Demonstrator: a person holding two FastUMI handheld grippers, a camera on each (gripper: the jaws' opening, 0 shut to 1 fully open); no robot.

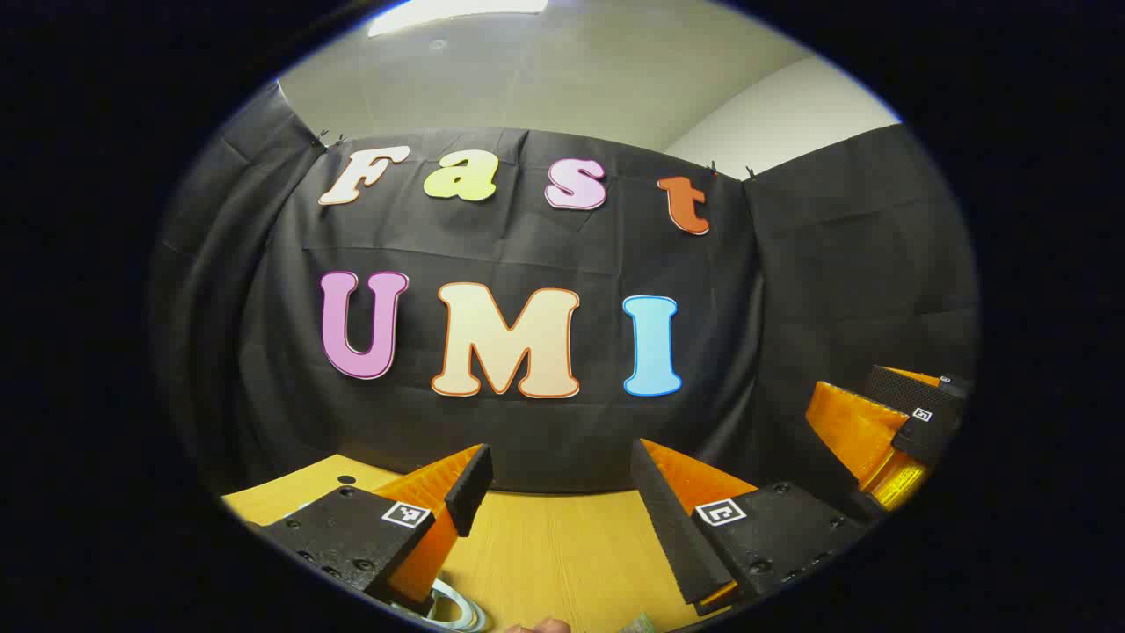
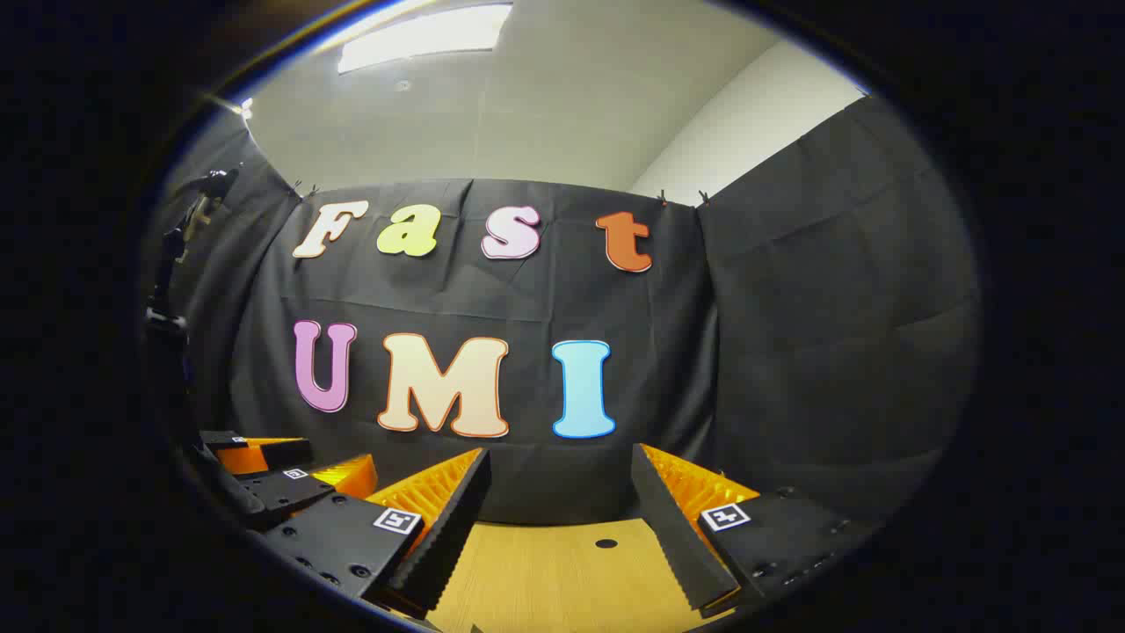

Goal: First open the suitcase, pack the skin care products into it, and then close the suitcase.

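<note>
Hovering wide open over the table (image 2: pixel 545 571), left claw (image 1: pixel 558 492) and right claw (image 2: pixel 558 497) are gripping nothing, so packing looks barely started.

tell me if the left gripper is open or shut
Open. In the left gripper view the left gripper has its two fingers spread wide, with bare wooden table between them and nothing held.

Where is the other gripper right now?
In the left gripper view, the right gripper is at the far right edge, beside the left gripper, above the wooden table and in front of the black cloth wall.
</note>
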